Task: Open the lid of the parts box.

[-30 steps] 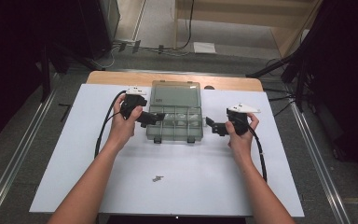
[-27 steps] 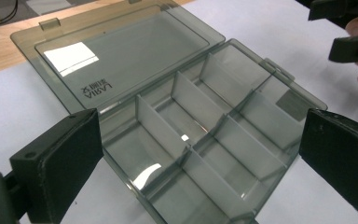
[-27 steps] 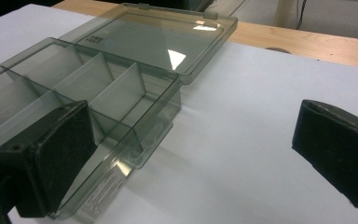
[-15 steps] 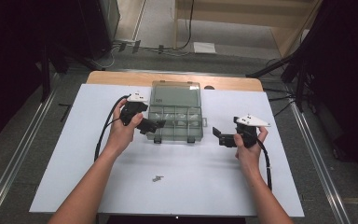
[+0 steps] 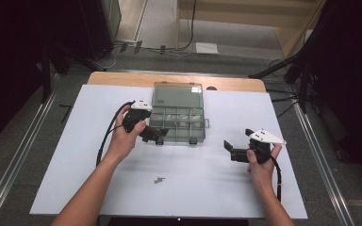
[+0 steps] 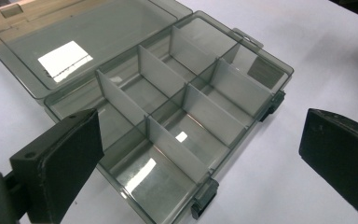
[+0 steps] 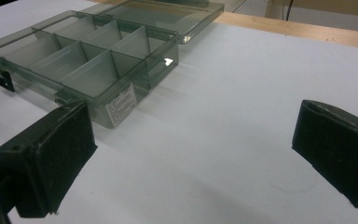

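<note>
Black grippers (image 5: 158, 137) (white-plated, black-cabled)

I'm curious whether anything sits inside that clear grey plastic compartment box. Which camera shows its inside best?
The left gripper view: the clear grey plastic compartment box lies close, its lid open, dividers and bare floors plain. The right gripper view sees it low and slantwise; the high view shows it small.

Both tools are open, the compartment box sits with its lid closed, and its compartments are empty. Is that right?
Not quite: the lid is open, folded back flat behind the box, as the left gripper view shows. The left tool and right tool are open, and the compartments are empty.
</note>
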